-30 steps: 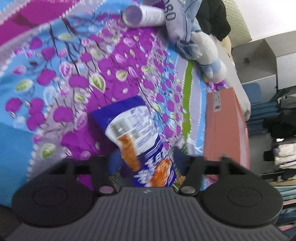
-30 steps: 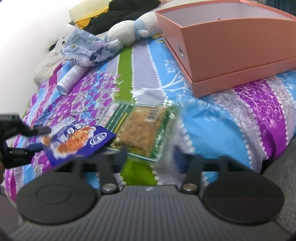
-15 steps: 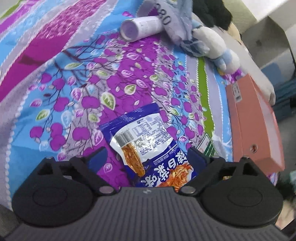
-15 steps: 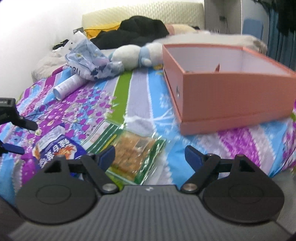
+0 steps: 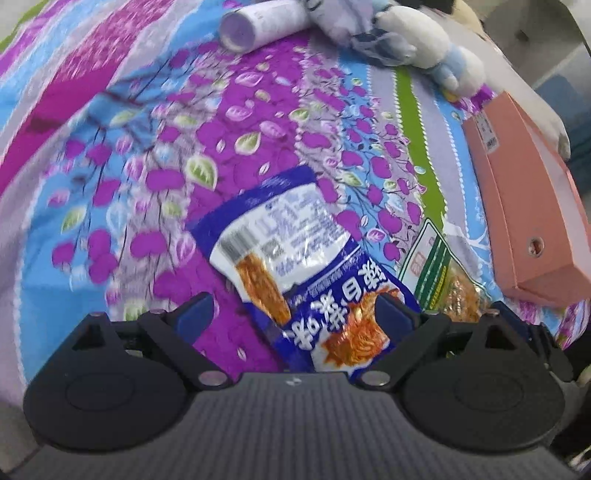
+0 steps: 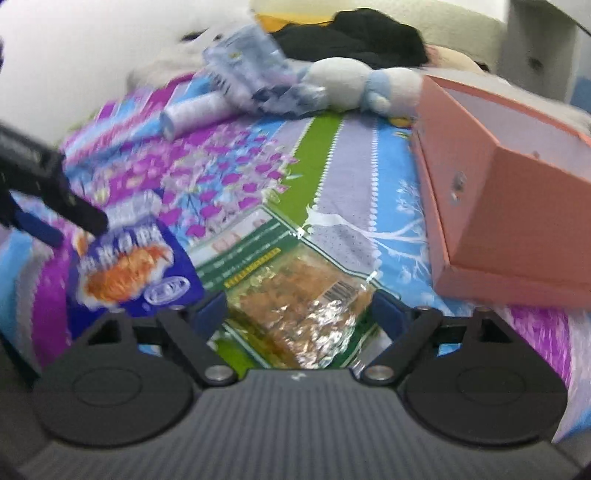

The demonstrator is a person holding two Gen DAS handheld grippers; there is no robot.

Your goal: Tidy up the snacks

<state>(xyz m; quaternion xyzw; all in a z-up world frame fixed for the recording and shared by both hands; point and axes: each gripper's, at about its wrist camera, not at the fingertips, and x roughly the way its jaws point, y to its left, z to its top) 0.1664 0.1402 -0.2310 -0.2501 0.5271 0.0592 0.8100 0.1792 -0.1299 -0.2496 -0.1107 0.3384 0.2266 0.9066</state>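
Noodle packet [image 5: 295, 254] left of cracker packet [image 6: 295, 295]

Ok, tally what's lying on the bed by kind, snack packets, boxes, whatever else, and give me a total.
Snack packets: 2, blue packet and green packet
Boxes: 1, pink box
Tubes: 1, white tube
Plush toys: 1, white plush
Crumpled bags: 1, pale bag
Dark clothes: 1, black heap
Total: 7

We see a bedroom: a floral bedspread [image 6: 354, 173] fills the frame, with a plush toy [image 6: 354, 83] and dark clothing [image 6: 354, 35] heaped at top centre.
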